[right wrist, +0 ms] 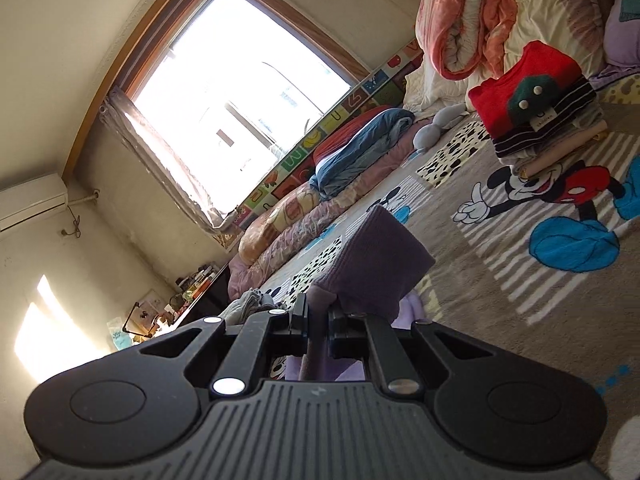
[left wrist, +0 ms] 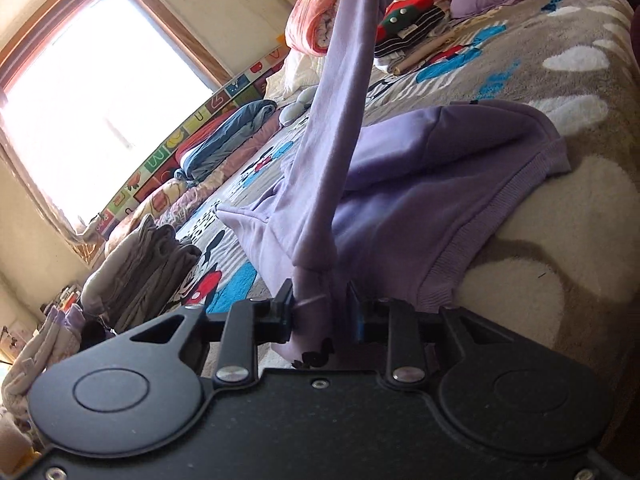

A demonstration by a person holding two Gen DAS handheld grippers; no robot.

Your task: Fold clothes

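Note:
A lilac sweatshirt lies crumpled on the Mickey Mouse bedspread. One sleeve is stretched taut from the bottom to the top of the left wrist view. My left gripper is shut on the sleeve's lower end. My right gripper is shut on the ribbed purple cuff, which sticks out past the fingers above the bedspread. The right gripper's tip shows only as a dark edge at the top of the left wrist view.
A stack of folded clothes with a red jumper on top sits on the bed, also in the left wrist view. Rolled quilts, a blue blanket and grey folded clothes line the window side.

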